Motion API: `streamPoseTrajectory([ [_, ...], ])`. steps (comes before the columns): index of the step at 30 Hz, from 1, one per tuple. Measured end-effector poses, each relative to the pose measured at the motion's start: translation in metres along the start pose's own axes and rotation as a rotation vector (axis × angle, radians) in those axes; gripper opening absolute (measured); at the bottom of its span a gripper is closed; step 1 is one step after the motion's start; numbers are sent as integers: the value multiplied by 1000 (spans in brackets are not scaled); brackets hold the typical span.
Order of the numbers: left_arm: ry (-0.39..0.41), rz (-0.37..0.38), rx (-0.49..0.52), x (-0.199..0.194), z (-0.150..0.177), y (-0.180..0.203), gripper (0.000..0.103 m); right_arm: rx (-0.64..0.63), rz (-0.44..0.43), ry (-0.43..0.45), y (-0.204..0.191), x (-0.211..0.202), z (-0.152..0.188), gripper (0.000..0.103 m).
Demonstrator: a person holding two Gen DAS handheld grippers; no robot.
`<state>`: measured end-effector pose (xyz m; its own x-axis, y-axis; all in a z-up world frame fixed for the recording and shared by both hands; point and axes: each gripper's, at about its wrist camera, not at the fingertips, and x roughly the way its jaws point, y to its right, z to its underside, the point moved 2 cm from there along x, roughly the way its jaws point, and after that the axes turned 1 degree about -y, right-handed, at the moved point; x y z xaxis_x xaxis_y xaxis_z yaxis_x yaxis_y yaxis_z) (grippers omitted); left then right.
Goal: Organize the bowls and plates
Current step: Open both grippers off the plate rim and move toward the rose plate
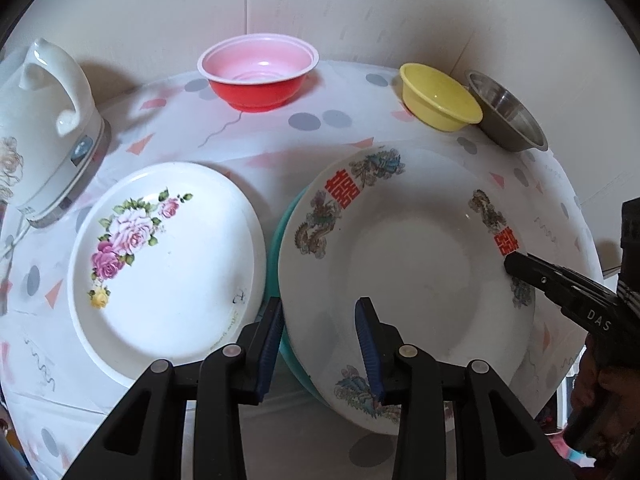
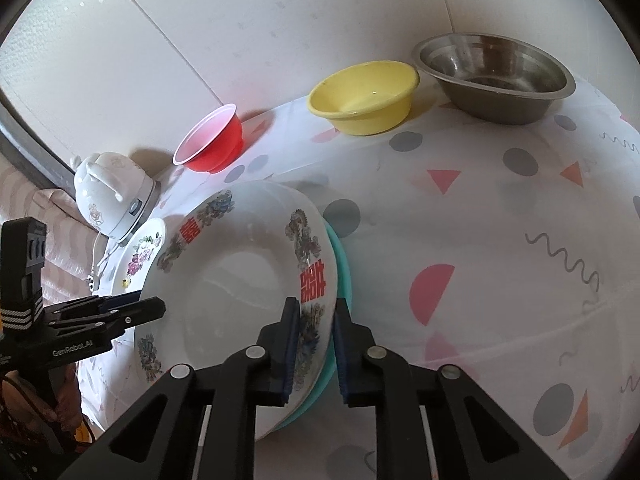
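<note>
Both grippers clamp the dragon plate (image 1: 408, 256), left gripper (image 1: 320, 344) at 7 o'clock, right gripper (image 2: 316, 344) at 3 o'clock; fingers should hold evenly, keeping it level over the teal plate (image 2: 340, 280).

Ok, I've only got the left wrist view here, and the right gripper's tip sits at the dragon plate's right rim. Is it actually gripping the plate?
Observer: Yes. In the right wrist view the right gripper has its jaws closed over the rim of the dragon plate, with one pad on the plate's inner face.
Operator: Just that plate?
Observer: No. The other pad sits outside the teal plate underneath, so both rims are between the jaws.
Operator: What's to the right of the stack?
Observer: Only patterned tablecloth shows there.
</note>
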<state>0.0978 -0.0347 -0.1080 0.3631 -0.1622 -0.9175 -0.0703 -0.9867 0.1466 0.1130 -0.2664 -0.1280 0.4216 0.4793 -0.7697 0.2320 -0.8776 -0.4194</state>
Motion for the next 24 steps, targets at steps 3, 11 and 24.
streamPoseTrajectory([
  [3,21,-8,-5,-6,0,-4,39,4,-1,0,-2,-2,-1,23],
  [11,71,9,-94,-23,2,-29,57,44,-22,79,-4,-19,-15,29],
  [24,107,-23,-343,-43,19,-98,71,1,-111,74,-46,-15,-30,29],
])
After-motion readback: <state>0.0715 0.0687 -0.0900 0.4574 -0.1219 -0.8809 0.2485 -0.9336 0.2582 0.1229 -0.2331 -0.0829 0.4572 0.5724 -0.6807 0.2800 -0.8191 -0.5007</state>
